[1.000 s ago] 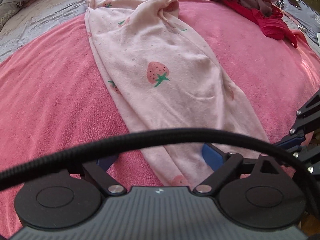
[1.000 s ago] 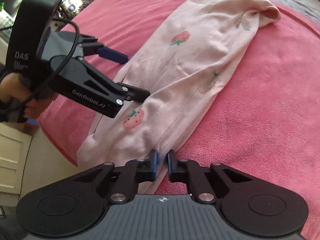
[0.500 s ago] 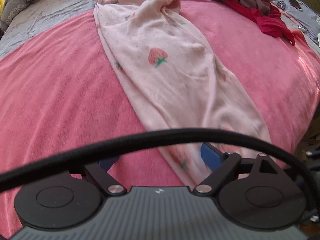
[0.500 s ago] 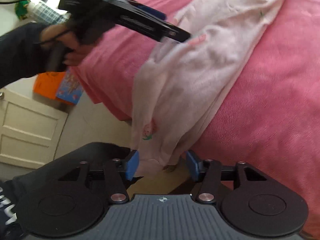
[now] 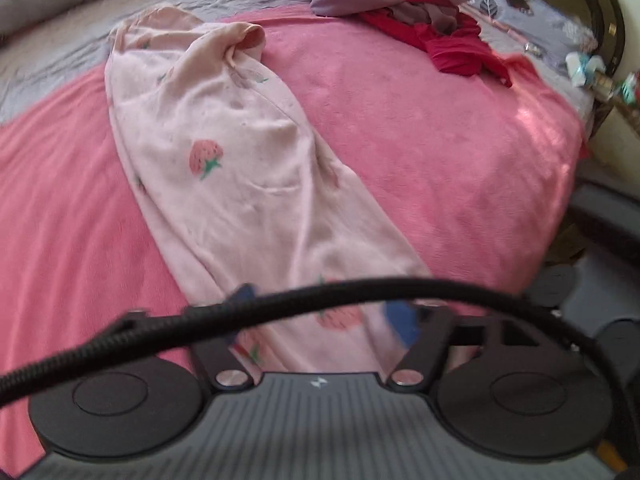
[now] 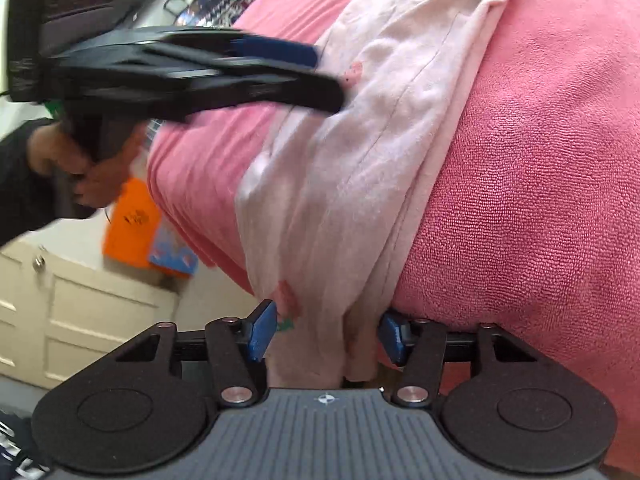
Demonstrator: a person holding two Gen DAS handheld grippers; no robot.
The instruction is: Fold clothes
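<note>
Pale pink strawberry-print pants [image 5: 240, 184] lie lengthwise on a pink blanket [image 5: 440, 152], their near end hanging over the bed's edge [image 6: 320, 240]. My left gripper [image 5: 324, 316] is open, its blue pads either side of the near end of the pants; it also shows in the right wrist view [image 6: 316, 68] above the cloth. My right gripper [image 6: 326, 334] is open, with the hanging end of the pants between its jaws at the bed's edge.
A heap of red and mauve clothes [image 5: 404, 12] lies at the far right on the grey bedsheet [image 5: 60, 52]. A cream cabinet [image 6: 80, 312] and an orange bag [image 6: 132, 220] stand beside the bed below.
My right gripper opened, let go of the pants' end and dropped below the bed's edge. My left gripper moved forward over the near end of the pants.
</note>
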